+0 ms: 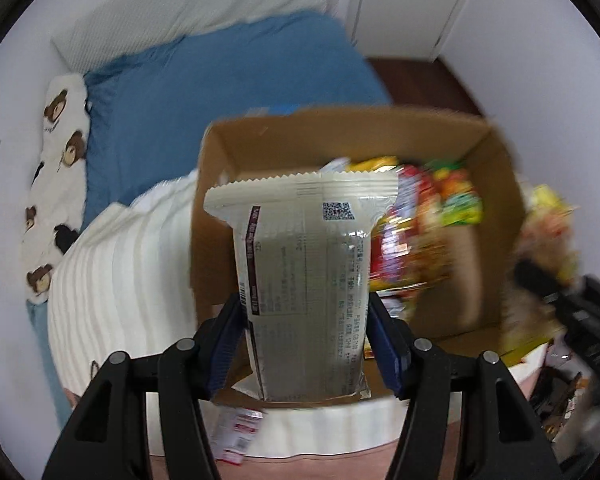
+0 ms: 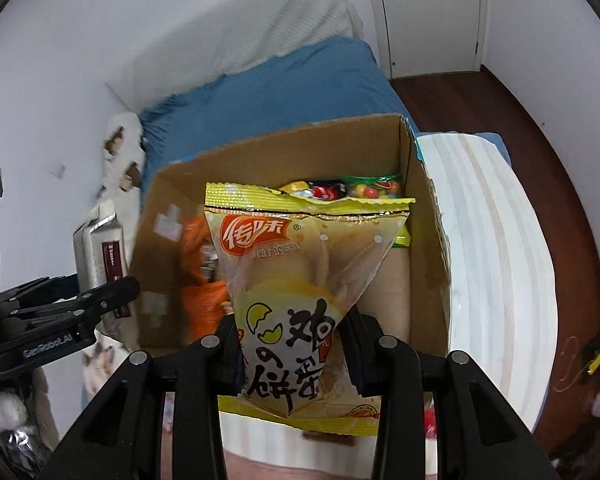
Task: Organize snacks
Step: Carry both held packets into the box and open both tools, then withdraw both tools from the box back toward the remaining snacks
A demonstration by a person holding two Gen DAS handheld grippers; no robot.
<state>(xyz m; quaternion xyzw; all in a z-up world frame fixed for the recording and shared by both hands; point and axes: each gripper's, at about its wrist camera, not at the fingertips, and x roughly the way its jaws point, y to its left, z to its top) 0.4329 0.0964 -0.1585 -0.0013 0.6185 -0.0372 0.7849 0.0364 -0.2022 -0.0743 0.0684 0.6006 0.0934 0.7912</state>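
Above a cardboard box [image 2: 426,240] on the striped white bedding [image 1: 120,272], you hold one snack in each gripper. Your left gripper [image 1: 306,344] is clamped across the sides of a pale packet [image 1: 304,264], whose long axis runs straight out along the fingers, its crimped end toward the box. Your right gripper [image 2: 292,354] pinches the lower half of a yellow egg-biscuit bag [image 2: 300,264], also lengthwise and pointing away from you. Both packs hang over the near wall of the box, so the drop looks to lie ahead and below; neither hand seems clearly nearer. Inside, colourful snack bags [image 1: 424,224] crowd the far end, and an orange pack [image 2: 198,264] lies against the left wall, leaving bare cardboard nearer you. A small red-and-white packet [image 1: 238,436] lies outside, on the bedding's edge.
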